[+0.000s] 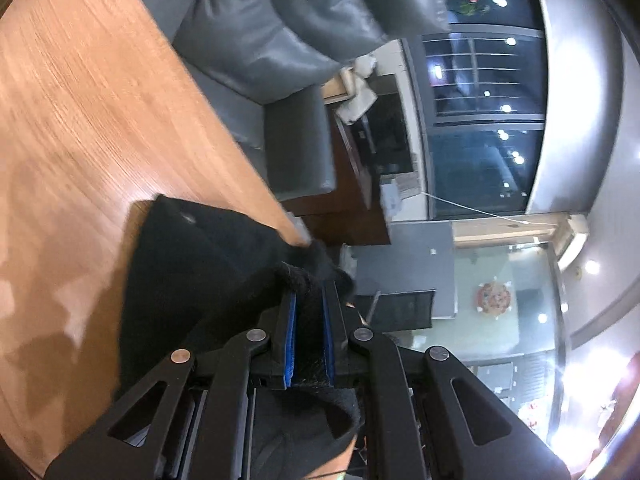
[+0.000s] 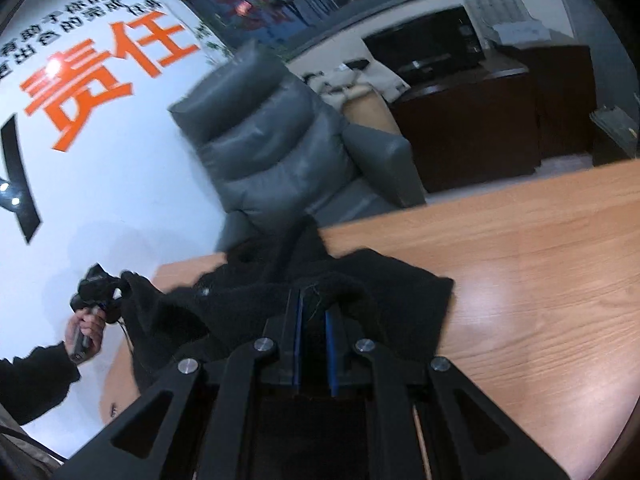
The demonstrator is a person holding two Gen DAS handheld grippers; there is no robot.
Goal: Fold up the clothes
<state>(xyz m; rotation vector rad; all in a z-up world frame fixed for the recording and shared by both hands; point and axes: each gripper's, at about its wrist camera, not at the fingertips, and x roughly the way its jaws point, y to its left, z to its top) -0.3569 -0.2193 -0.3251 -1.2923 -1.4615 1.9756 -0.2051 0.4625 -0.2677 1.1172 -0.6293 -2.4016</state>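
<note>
Evidently, in the left wrist view the left gripper [image 1: 310,312] had its fingers clamped on an edge of the black garment [image 1: 192,272], which trailed toward ten o'clock onto the wooden counter [image 1: 92,112]. To fold well, that edge wanted keeping taut and level.

From the right wrist view, the right gripper [image 2: 314,312] likewise pinched the garment's hem, the cloth spreading over the counter's near corner. At nine o'clock the person's hand [image 2: 86,332] held the other tool. No containers showed in either view.

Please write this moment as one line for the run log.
left gripper: shut on black garment | right gripper: shut on garment | garment partly on wooden table
</note>
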